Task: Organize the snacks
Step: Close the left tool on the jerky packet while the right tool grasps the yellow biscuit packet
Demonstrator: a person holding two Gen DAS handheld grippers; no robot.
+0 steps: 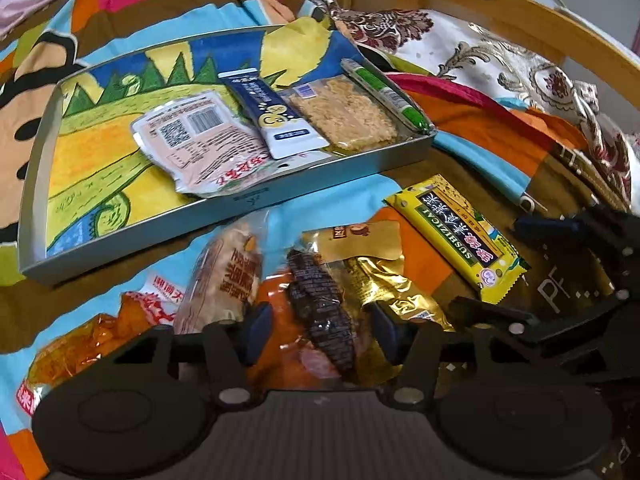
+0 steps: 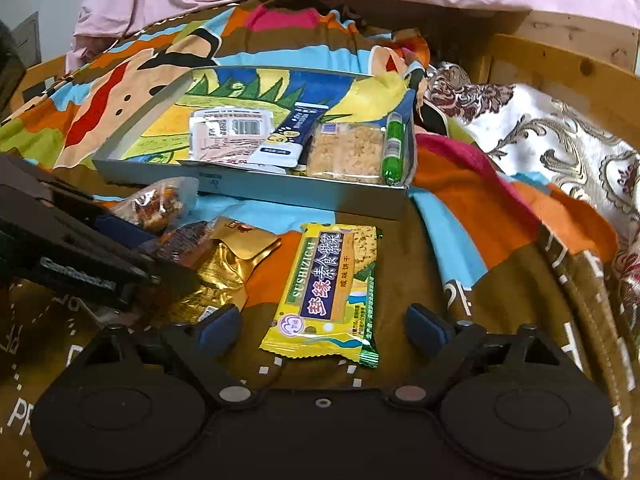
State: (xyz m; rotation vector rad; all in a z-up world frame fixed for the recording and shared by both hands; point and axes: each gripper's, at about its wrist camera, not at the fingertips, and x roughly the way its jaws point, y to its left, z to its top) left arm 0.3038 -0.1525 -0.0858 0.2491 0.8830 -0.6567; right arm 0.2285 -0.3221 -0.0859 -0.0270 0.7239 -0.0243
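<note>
Left gripper [image 1: 318, 334] straddles the dark snack pack [image 1: 322, 312], pads not visibly pressing yet, likely lining up a pick. Right gripper [image 2: 322, 326] is wide open around the yellow cracker pack [image 2: 330, 292], flat on the blanket [image 2: 460, 248]. Beyond, the tray [image 2: 240, 188] holds four packs in a row, so loose ones probably go there.

One tray [image 1: 240, 216] holds four snack packets: a pale pouch [image 1: 200, 140], a blue sachet [image 1: 276, 116], a crumbly bar [image 1: 344, 114] and a green stick [image 1: 384, 94]. At the tray's six o'clock lie six loose packets, among them one yellow biscuit pack [image 2: 332, 292].
</note>
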